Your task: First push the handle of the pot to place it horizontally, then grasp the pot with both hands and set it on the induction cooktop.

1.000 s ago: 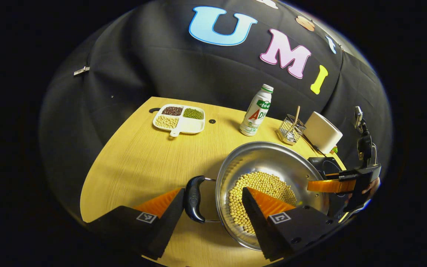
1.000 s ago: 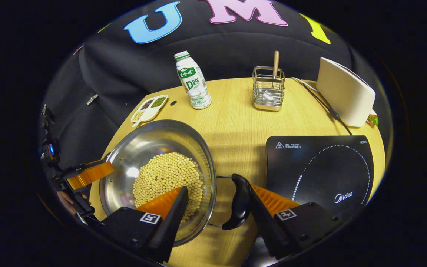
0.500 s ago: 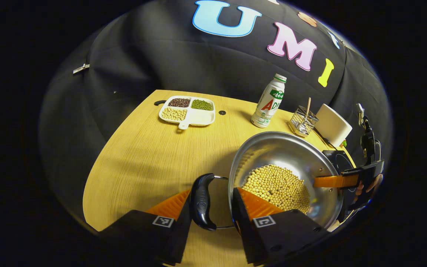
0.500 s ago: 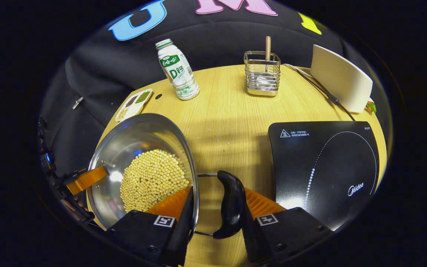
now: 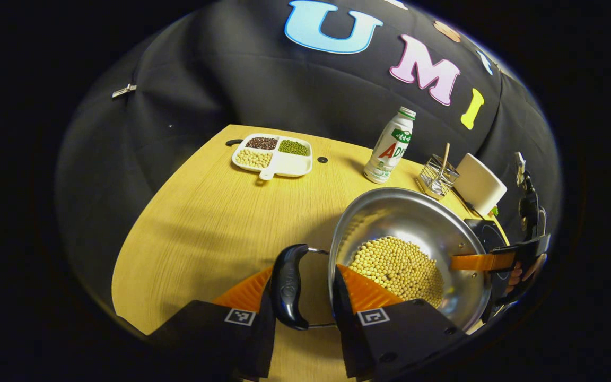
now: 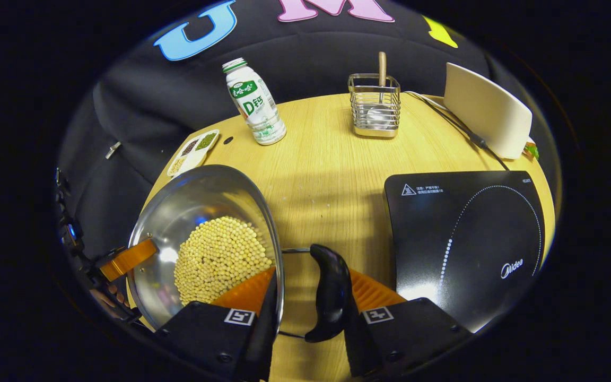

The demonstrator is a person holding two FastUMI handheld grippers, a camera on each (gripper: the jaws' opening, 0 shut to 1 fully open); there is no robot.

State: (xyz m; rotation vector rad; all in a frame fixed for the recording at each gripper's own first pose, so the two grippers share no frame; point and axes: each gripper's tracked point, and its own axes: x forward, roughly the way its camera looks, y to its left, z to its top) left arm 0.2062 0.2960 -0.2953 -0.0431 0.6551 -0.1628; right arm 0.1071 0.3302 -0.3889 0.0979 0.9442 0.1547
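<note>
Claws [image 5: 301, 297] [image 6: 308, 300] clamp opposite sides of bean-filled pot [image 6: 178, 212].

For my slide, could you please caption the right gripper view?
Right gripper straddling the pot rim and side handle, soybeans inside, induction cooktop alongside.

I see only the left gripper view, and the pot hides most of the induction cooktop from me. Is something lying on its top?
Observer: No. In the right gripper view the induction cooktop shows a bare glass top.
Operator: How does the right claw sit on the pot?
Observer: The right claw straddles the rim of the pot: one finger is inside over the beans, the other is against the handle.
Operator: What lies between pot and cooktop?
Observer: Only a strip of bare table.
</note>
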